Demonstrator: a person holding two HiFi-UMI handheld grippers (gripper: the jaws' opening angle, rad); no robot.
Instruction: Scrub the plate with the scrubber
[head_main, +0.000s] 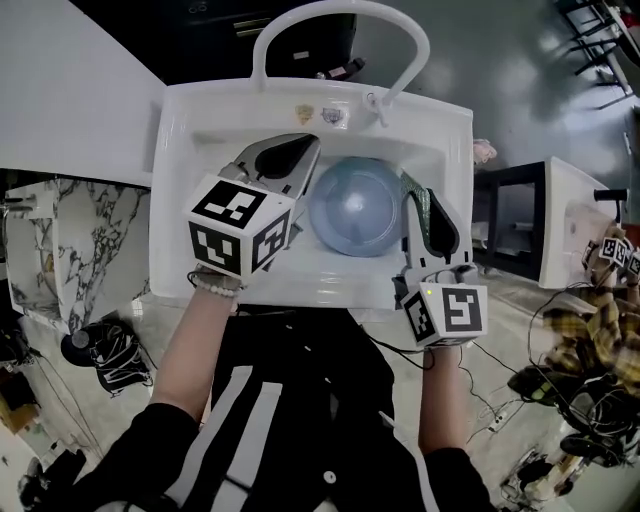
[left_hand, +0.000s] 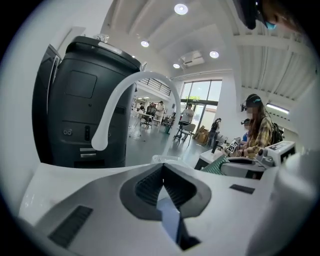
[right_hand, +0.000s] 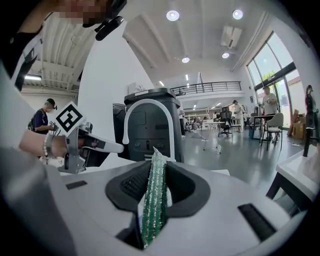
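Both tools are loaded and you're set up at the sink (head_main: 175, 150). Your left gripper (left_hand: 163, 175) is pinched right down, with a thin pale-blue edge caught low between its pads. From the head view I read that as the left rim of the plate (head_main: 355, 205). The plate sits face up over the basin, but whether it's resting on the bottom I can't tell.

Your right gripper (right_hand: 156, 162) is clamped on the scrubber (right_hand: 153, 200), and the green glittery strip stands on edge between the jaws. In the head view it's just beside the plate's right rim, not on the face.

Progress, as I judge it: plate held, scrubber in hand, scrubbing itself not yet under way. I see no suds or water on that blue face, so the whole surface is left to do.

Now the room. The basin walls hem you in on the left and right, and its front lip is close under both wrists. The faucet (head_main: 340, 15) arches over the back, so keep your strokes short across the middle. The grippers flank the plate closely, so mind they don't knock.
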